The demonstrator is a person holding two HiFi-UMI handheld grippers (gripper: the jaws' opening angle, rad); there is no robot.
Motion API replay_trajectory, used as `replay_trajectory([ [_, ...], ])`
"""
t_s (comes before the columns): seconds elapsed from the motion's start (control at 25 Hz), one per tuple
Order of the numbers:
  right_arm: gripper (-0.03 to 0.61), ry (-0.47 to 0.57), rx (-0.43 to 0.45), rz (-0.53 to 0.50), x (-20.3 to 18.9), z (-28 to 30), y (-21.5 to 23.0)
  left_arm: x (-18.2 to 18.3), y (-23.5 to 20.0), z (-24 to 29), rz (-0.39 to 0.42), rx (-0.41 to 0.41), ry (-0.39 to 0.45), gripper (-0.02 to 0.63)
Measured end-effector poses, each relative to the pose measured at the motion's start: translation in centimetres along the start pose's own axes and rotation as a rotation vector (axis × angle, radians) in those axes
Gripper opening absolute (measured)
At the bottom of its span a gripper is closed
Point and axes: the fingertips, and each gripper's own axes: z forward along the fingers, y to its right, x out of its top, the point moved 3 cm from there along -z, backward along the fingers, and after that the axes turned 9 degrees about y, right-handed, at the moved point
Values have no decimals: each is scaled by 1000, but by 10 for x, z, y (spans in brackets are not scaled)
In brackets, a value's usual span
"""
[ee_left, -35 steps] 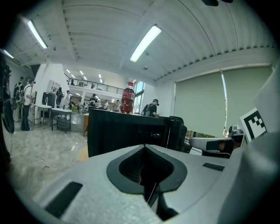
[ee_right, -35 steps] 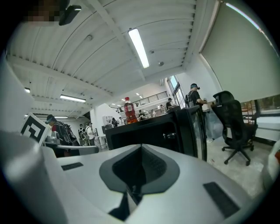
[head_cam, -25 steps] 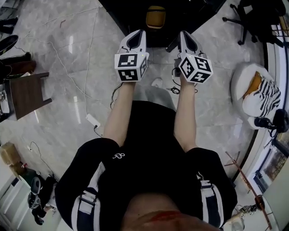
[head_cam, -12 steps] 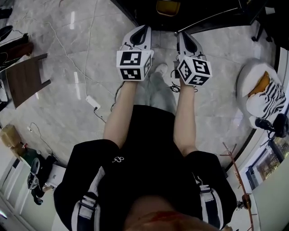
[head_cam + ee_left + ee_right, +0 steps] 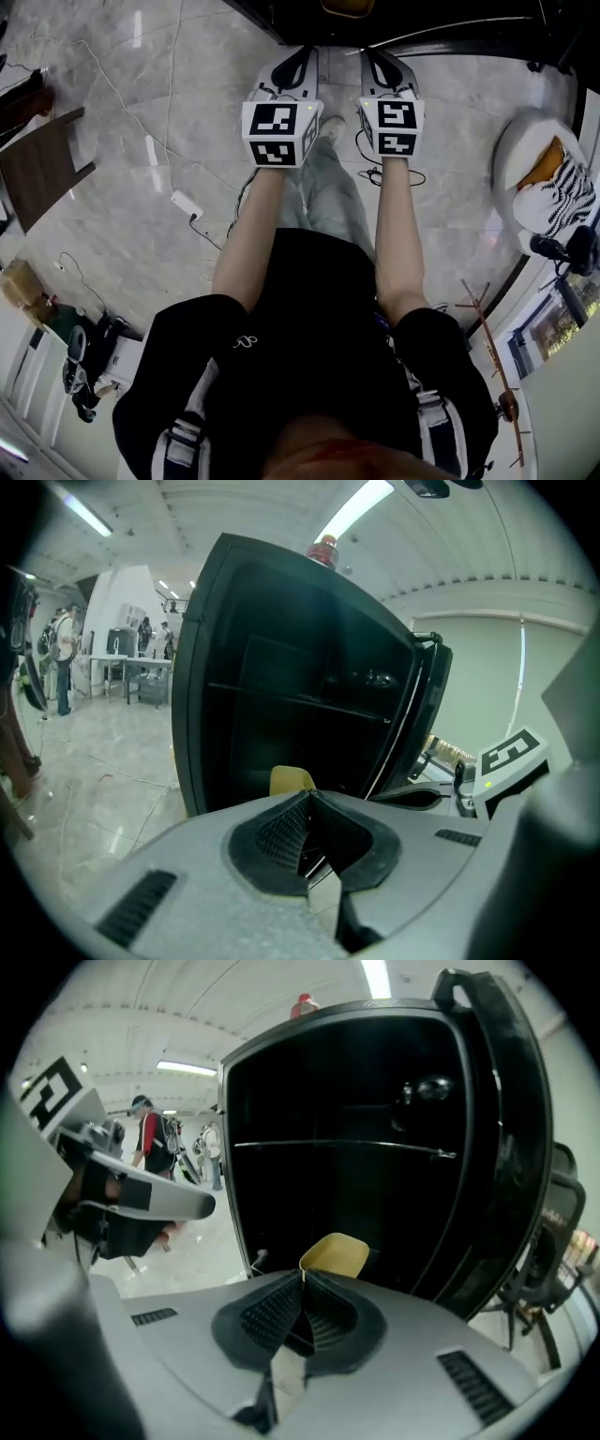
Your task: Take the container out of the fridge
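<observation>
The black fridge (image 5: 281, 696) stands open in front of me, its door (image 5: 511, 1147) swung to the right. A yellow container (image 5: 335, 1252) sits low inside it, also visible as the yellow container (image 5: 292, 780) just beyond my left jaws and at the top edge of the head view (image 5: 347, 6). My left gripper (image 5: 307, 54) and right gripper (image 5: 368, 54) are held side by side, pointing at the fridge's lower part, short of the container. The left gripper (image 5: 309, 794) and the right gripper (image 5: 303, 1275) are both shut, with nothing between the pads.
A red-capped bottle (image 5: 323, 547) stands on top of the fridge. On the marble floor lie a power strip (image 5: 185, 203) and cables; a brown chair (image 5: 37, 169) is at the left, a white cushion with a striped thing (image 5: 548, 183) at the right. People (image 5: 61, 658) stand far off.
Both grippers and the person have moved closer to the fridge, which now sits at the frame's top edge. The right gripper has turned so that its cube faces squarely up. Both stay shut.
</observation>
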Motion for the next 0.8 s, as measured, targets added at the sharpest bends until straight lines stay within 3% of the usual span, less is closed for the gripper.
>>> replay_trajectory([
  [0.4, 14, -183, 117, -400, -34, 71, 6, -27, -16, 6, -36, 27, -25, 9],
  [0.6, 15, -265, 141, -521, -51, 99, 9, -38, -35, -7, -61, 71, -40, 9],
  [0.8, 15, -271, 159, -623, -59, 121, 9, -50, -53, -20, -82, 116, -49, 9],
])
